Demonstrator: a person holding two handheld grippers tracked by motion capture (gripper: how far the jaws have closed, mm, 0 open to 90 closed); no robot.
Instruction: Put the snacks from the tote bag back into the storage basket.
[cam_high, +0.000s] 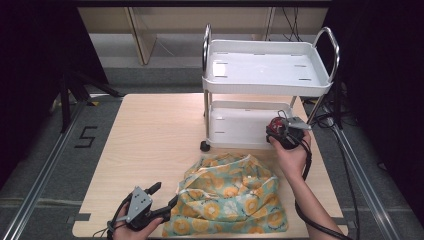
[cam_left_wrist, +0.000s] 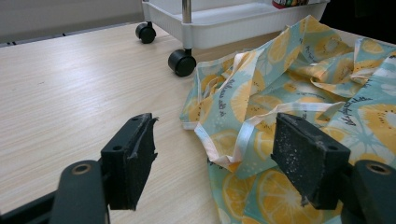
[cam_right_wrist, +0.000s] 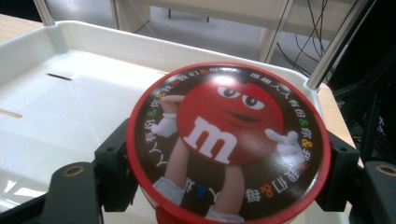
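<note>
Candy tin: clamped between right tool jaws, over cart's lower tray.
Left tool: jaws apart, at fruit-print bag edge on surface.

Overhead light fell evenly on the table, which read bright and clean, while the far left and far right of the high view sank into near-black. The white cart was close to overexposed — its top tray showed pale glare patches. Shadows were soft and short, lying just beneath the cart's wheels and the patterned cloth. In the right gripper view the glossy red tin lid carried broad white reflections, and the far background was softened. In the left gripper view the near jaws looked slightly blurred, the wood grain beyond sharper — mild wide-angle stretch at the edges.
</note>
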